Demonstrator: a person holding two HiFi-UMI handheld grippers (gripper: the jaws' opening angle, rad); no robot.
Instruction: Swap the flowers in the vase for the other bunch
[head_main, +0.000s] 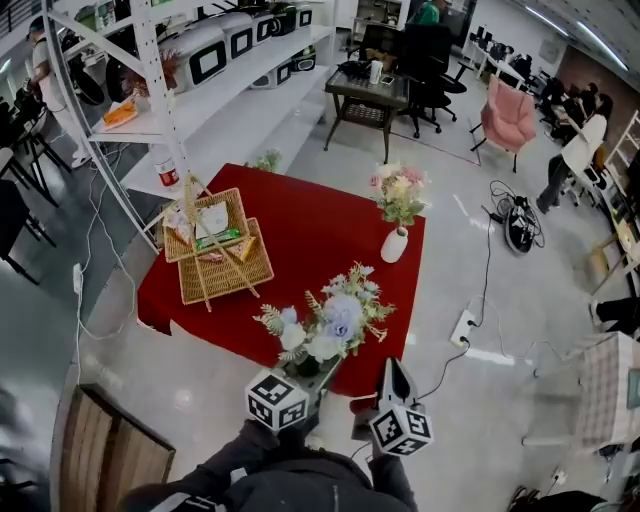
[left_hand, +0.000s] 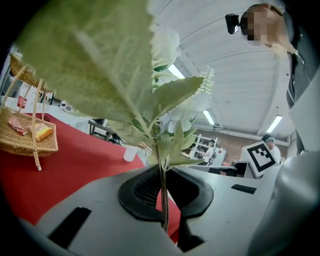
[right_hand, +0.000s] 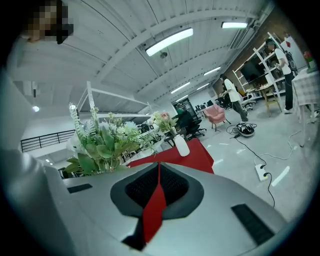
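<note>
**Left gripper**: the jaws are drawn in narrow on the thin green stem of the other bunch, which has white and pale blue blooms and grey-green leaves. The stem runs upright through the gap between the pads. The foliage fills much of the left gripper view. In the head view the bunch stands over the near edge of the red cloth, just ahead of the person's arms.

**Right gripper**: the jaws are brought together with nothing between them. Only a sliver of the red cloth shows through the slit. This gripper sits just right of the left gripper, on the near side of the table, and its marker cube faces the head camera.

**Vase**: white and upright, on the right part of the cloth close to its right edge. It stands farther off than the held bunch and well apart from both grippers. The pink and cream flowers stand in it — not yet taken out.

**Wicker basket**: on the left part of the cloth, handle up, with packets inside. It is well apart from the vase.

**Surroundings**: the cloth-covered table stands on a pale glossy floor.
- White shelving is at the far left.
- A pink armchair is at the far right.
- A power strip with its cable lies on the floor just right of the table.
</note>
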